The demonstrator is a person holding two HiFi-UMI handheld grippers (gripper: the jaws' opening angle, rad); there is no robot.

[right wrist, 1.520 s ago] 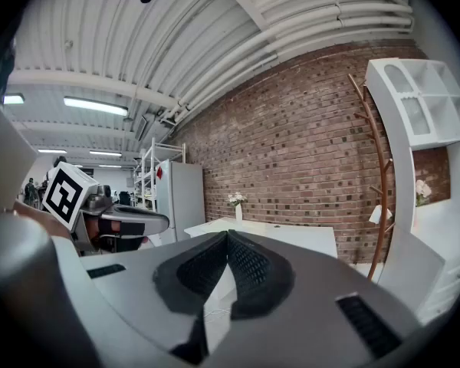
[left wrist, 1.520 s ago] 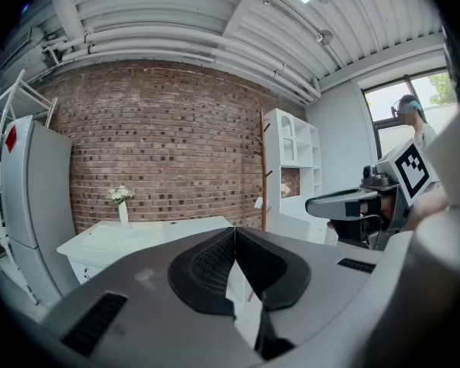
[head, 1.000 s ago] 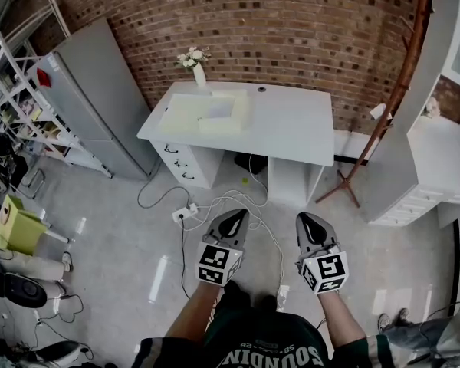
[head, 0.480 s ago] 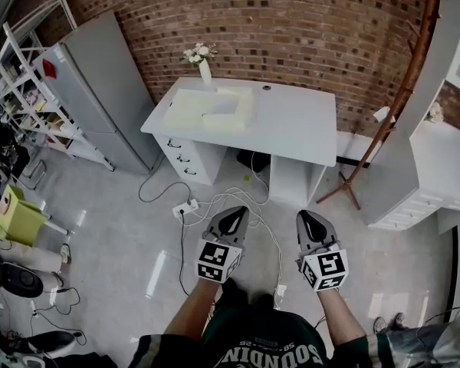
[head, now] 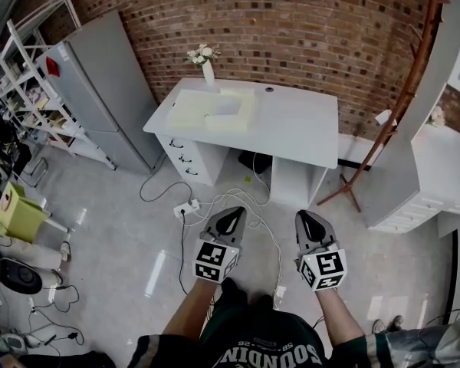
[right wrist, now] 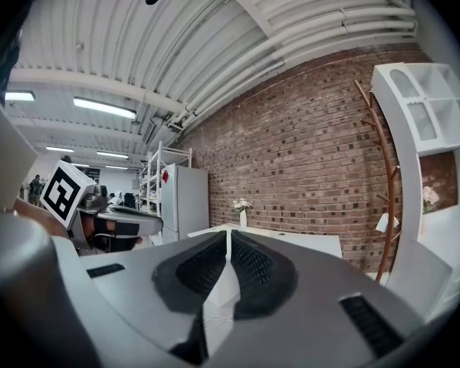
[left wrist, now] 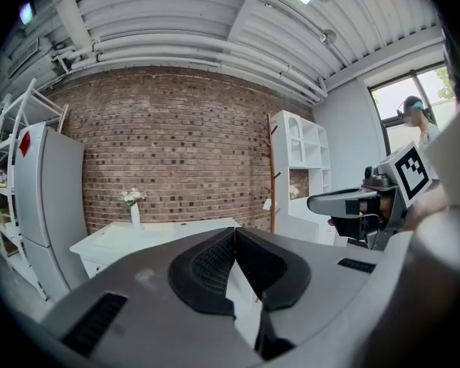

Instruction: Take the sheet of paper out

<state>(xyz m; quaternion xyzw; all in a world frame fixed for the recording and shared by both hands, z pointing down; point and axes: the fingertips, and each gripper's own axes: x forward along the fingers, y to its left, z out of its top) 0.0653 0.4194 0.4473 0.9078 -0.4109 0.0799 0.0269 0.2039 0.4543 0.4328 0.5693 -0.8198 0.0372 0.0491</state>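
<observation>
At waist height, the left gripper (head: 234, 213) and right gripper (head: 306, 216) sit side by side, each with jaws pressed together on nothing. Well ahead across the floor (head: 115, 228) stands the white desk (head: 299, 125). On its left half a pale flat stack (head: 203, 112), probably the paper, lies lengthwise along the desk. The left gripper looks slightly better aligned with it.

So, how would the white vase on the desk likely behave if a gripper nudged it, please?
The white vase looks tall and narrow with flowers on top, so it would probably tip rather than slide. It looks rigid, perhaps ceramic, so likely fragile. It stands at the white desk's back edge, so it could fall off.
</observation>
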